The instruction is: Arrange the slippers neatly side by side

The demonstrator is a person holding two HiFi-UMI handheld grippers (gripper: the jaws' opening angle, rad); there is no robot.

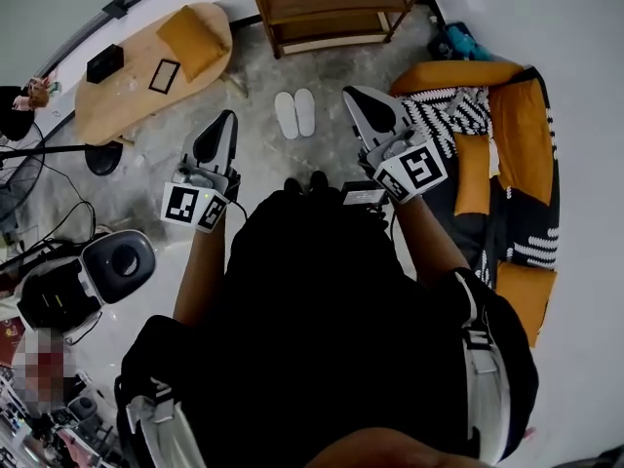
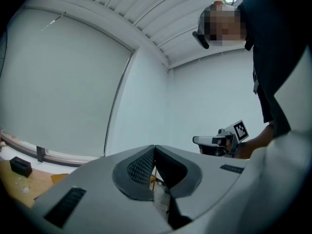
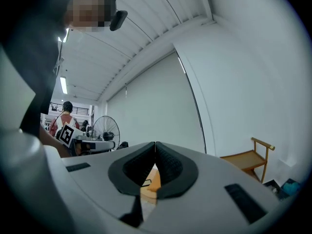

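Two white slippers [image 1: 295,113] lie side by side on the grey floor, toes toward the wooden shelf, just ahead of the person's feet. My left gripper [image 1: 226,120] is held up in the air left of them, jaws shut and empty. My right gripper [image 1: 353,96] is raised to the right of the slippers, also shut with nothing in it. In the left gripper view the left gripper [image 2: 155,148] points at the wall and ceiling, with the right gripper [image 2: 200,140] visible across. In the right gripper view the right gripper [image 3: 155,144] also points upward; the slippers are not visible in either gripper view.
A wooden shelf [image 1: 336,8] stands beyond the slippers. An oval wooden table [image 1: 127,81] with an orange cushion [image 1: 193,39] is at the left. An orange and black sofa [image 1: 507,154] fills the right. A fan and cables [image 1: 29,178] lie at the far left.
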